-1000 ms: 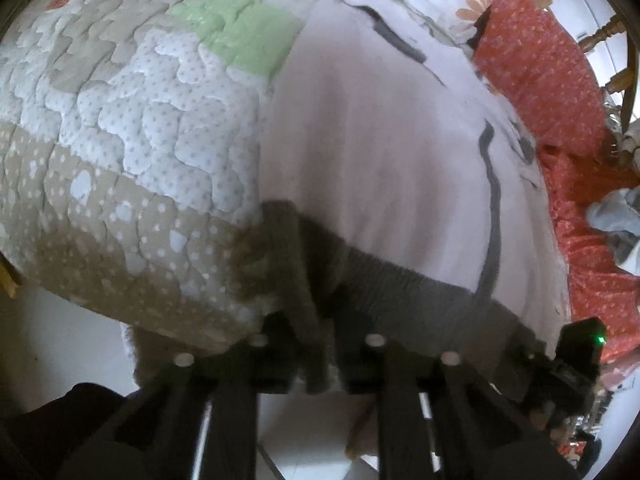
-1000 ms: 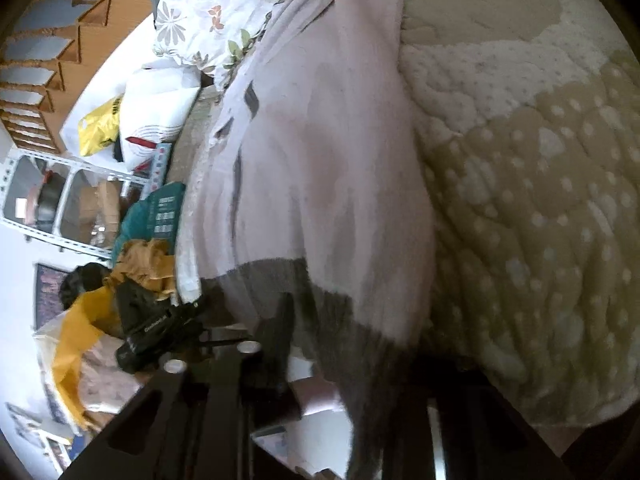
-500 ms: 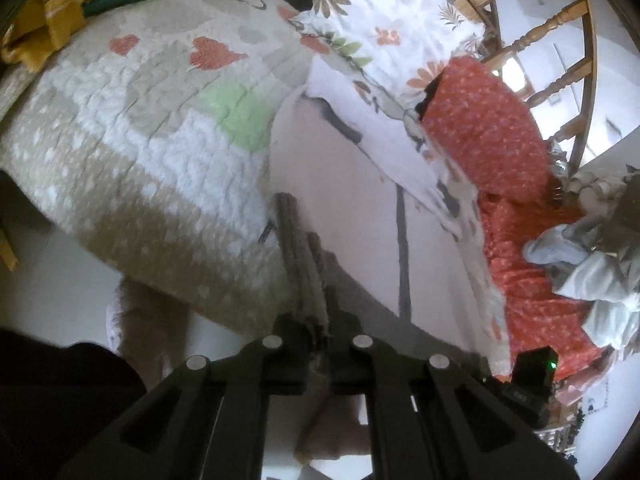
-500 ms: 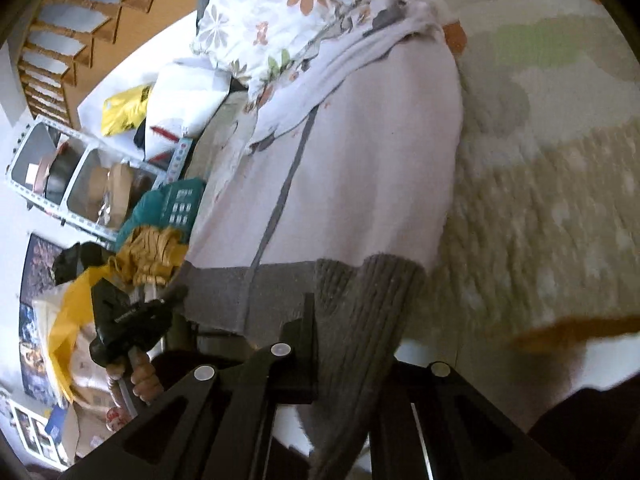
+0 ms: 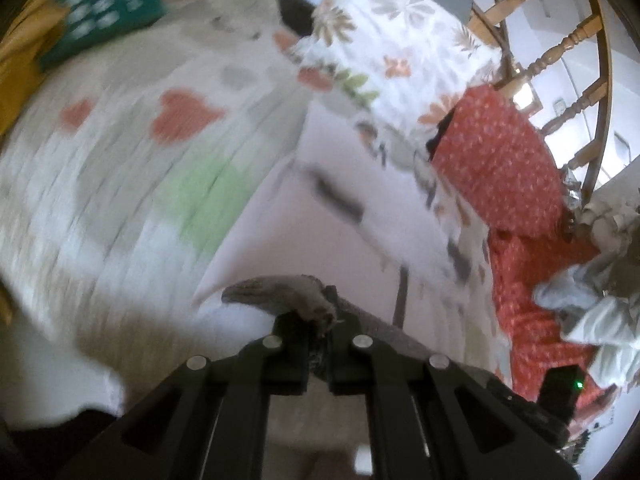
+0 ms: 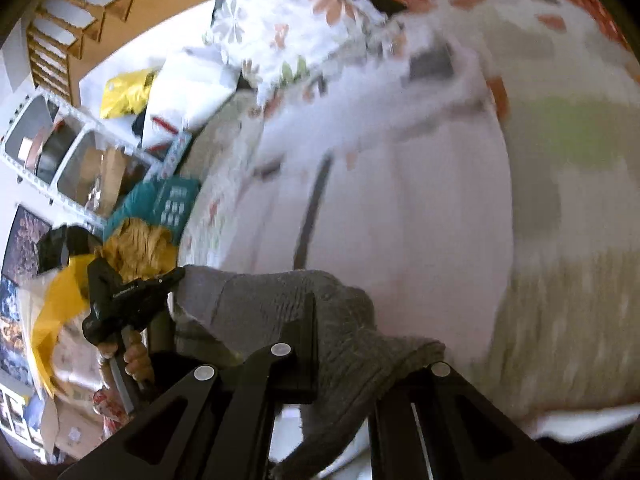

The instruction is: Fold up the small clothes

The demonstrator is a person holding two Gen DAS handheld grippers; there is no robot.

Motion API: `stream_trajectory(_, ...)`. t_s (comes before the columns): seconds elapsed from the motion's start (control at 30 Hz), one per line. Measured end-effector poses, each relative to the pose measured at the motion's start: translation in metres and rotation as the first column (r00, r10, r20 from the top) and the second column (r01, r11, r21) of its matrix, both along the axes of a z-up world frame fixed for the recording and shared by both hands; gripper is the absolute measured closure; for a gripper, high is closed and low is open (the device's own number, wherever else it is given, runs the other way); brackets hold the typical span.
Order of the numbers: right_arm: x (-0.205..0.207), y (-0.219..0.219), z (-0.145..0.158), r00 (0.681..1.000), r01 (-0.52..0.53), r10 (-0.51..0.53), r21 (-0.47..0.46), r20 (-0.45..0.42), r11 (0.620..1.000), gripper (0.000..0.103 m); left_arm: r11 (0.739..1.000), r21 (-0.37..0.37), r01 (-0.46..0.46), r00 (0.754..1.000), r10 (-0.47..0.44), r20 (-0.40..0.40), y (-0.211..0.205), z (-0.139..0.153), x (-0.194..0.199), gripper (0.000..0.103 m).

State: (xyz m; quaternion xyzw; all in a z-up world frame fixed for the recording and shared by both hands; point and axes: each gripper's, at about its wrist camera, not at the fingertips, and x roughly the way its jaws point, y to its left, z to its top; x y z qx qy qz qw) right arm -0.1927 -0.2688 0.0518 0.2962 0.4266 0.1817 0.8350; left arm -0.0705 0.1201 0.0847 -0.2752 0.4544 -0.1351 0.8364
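Observation:
A pale pink garment (image 5: 320,248) with dark stripes and a grey ribbed hem (image 5: 288,292) lies on a quilted bed cover (image 5: 120,168). My left gripper (image 5: 318,344) is shut on one corner of the grey hem and holds it lifted above the pink body. In the right wrist view the same garment (image 6: 400,216) spreads over the quilt (image 6: 568,240). My right gripper (image 6: 344,360) is shut on the other corner of the grey hem (image 6: 280,300). The left gripper (image 6: 124,300) shows there at the left, held in a hand.
A floral pillow (image 5: 392,52) and a red dotted cloth (image 5: 504,152) lie at the far side, with a wooden chair (image 5: 560,48) behind. A green cloth (image 5: 108,8) and yellow cloth (image 6: 136,244) lie at the quilt's edge. Shelves (image 6: 60,152) stand at left.
Both grippers have lifted the grey hem off the bed edge and carried it forward over the pink body. The views are blurred by motion.

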Motion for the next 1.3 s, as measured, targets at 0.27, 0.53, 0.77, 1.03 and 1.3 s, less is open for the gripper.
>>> stream_trajectory(0.27, 0.116, -0.041, 0.022, 0.988, 0.151, -0.151, 0.031, 0.012, 0.988, 0.099, 0.998, 0.060, -0.014, 0.999, 0.011, 0.044, -0.042, 0.010, 0.120, 0.098)
stream_trajectory(0.53, 0.213, -0.076, -0.006, 0.968, 0.239, -0.231, 0.078, -0.102, 0.968, 0.099, 0.991, 0.130, -0.031, 0.999, 0.033, -0.007, -0.078, -0.022, 0.206, 0.098)
stream_trajectory(0.77, 0.266, -0.118, -0.042, 0.947, 0.316, -0.288, 0.232, -0.146, 0.920, 0.091, 0.984, 0.131, -0.123, 0.992, 0.125, -0.008, -0.077, -0.022, 0.248, 0.056)
stream_trajectory(1.03, 0.275, -0.146, -0.038, 0.899, 0.437, -0.428, 0.144, -0.091, 0.888, 0.051, 0.984, 0.041, -0.174, 0.983, 0.176, -0.056, -0.061, -0.020, 0.245, 0.039)
stream_trajectory(1.3, 0.258, -0.143, -0.018, 0.897, 0.442, -0.441, 0.031, -0.045, 0.896, 0.051, 0.955, 0.296, 0.021, 0.994, 0.012, -0.109, -0.086, -0.034, 0.238, 0.035)
